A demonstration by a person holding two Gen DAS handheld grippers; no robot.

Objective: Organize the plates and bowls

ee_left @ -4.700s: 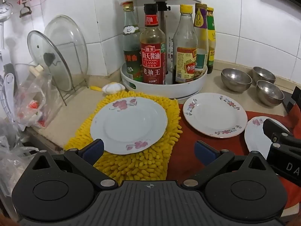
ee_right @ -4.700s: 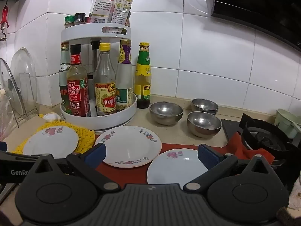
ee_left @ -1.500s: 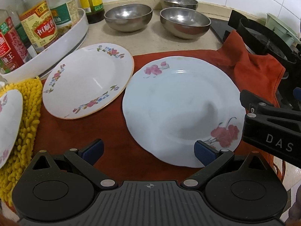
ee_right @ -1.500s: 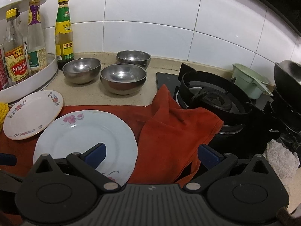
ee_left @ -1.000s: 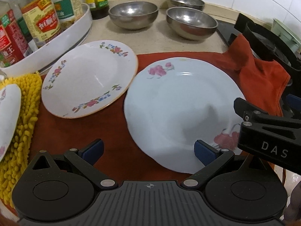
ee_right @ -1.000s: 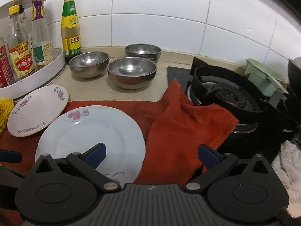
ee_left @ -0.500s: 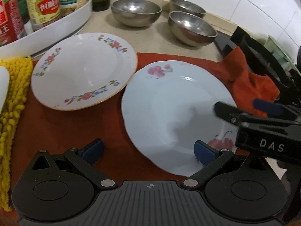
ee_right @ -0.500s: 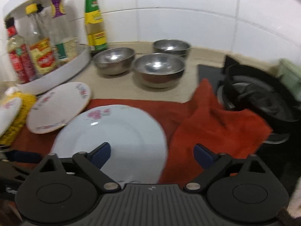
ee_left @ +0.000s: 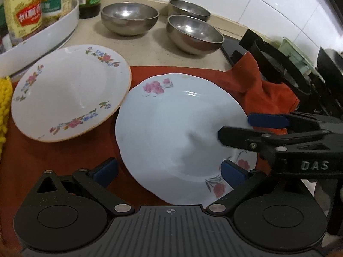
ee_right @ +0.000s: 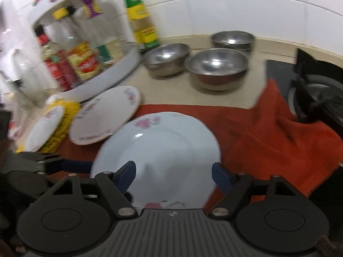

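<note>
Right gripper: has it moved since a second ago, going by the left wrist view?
Yes. The right gripper has reached inward over the pale blue plate, away from the red cloth, its jaws closing but not yet gripping.

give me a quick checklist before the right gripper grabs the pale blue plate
1. Right gripper lined up with the pale blue plate: ok, one finger over its right rim, one beyond it.
2. Jaws on the rim: not ok, they have just been closing but the pads do not press yet.
3. Plate free of the floral-rim plate: cannot tell, their edges meet or overlap.
4. Left gripper clear of the grab: not ok, open, with one finger over the plate's near edge.
5. Plate lying flat on the red cloth: ok.
6. Steel bowls out of the way: ok, behind on the counter.
</note>
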